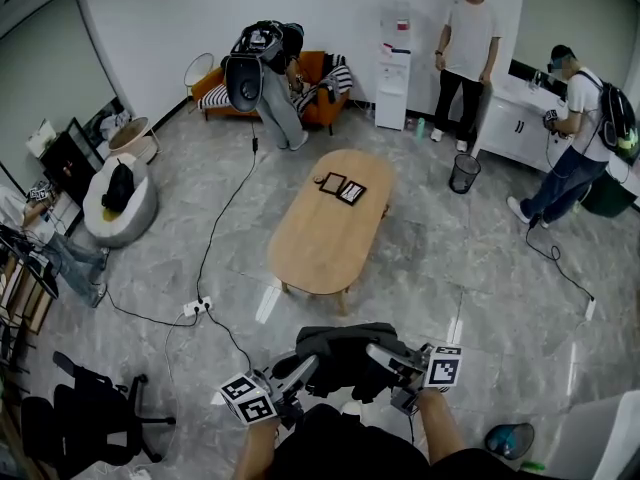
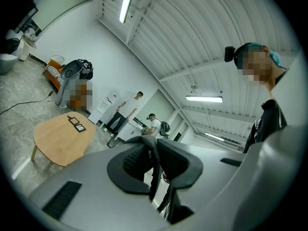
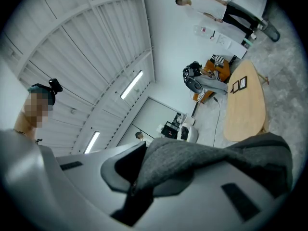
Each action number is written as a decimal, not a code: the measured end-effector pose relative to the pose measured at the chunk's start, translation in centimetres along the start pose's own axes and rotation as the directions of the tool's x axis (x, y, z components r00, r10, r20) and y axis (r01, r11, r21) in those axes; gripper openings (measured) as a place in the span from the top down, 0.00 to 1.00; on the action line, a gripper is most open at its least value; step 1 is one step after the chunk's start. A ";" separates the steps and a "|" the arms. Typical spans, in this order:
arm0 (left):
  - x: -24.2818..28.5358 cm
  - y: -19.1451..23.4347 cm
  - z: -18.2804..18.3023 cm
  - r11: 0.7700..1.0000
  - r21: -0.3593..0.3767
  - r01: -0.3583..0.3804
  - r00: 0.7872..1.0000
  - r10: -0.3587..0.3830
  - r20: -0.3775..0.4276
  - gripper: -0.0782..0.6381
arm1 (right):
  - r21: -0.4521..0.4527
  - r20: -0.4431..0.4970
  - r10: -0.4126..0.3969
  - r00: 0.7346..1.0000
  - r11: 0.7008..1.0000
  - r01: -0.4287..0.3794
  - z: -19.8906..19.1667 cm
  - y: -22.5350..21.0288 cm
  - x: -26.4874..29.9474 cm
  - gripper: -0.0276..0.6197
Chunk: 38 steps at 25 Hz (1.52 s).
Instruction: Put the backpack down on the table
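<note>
A dark grey backpack [image 1: 338, 351] hangs between my two grippers at the bottom of the head view, above the floor and short of the oval wooden table [image 1: 318, 238]. My left gripper [image 1: 297, 375] is shut on a thin black strap [image 2: 154, 174] of the pack, and the strap runs down between its pads [image 2: 180, 160]. My right gripper [image 1: 388, 360] is shut on a fold of the grey backpack fabric [image 3: 202, 160], which drapes over its lower jaw. In the left gripper view the table [image 2: 60, 134] lies ahead to the left, and in the right gripper view the table [image 3: 245, 105] lies to the right.
Two dark flat tablets [image 1: 342, 187] lie on the table's far end. A power strip [image 1: 197, 307] and cables cross the floor on the left. A black office chair [image 1: 95, 416] stands at the lower left, a wire bin [image 1: 464, 173] beyond the table, and people stand around the room's edges.
</note>
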<state>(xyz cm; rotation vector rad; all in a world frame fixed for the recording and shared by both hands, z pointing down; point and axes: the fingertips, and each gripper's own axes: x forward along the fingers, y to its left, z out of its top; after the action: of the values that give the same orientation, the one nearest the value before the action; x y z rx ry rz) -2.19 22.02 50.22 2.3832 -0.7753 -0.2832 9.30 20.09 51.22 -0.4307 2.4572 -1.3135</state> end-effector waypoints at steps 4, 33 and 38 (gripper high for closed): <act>1.0 0.2 0.6 1.000 0.013 0.007 1.000 -0.007 0.000 0.81 | -0.004 0.000 -0.003 1.000 1.000 0.003 1.1 -0.4 0.1 0.88; 5.9 7.5 4.4 1.000 -0.010 0.016 1.000 -0.016 -0.011 0.81 | 0.013 0.010 -0.022 1.000 1.000 0.022 6.7 -6.4 4.4 0.88; 6.7 9.7 5.9 1.000 -0.022 0.018 1.000 -0.018 -0.017 0.81 | 0.014 0.018 -0.032 0.999 0.999 0.032 8.5 -7.7 6.2 0.88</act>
<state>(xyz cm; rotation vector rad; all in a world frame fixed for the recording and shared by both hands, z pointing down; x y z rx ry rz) -3.46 8.89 51.38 2.3699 -0.7392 -0.2773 8.08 7.20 52.37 -0.4782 2.4345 -1.3329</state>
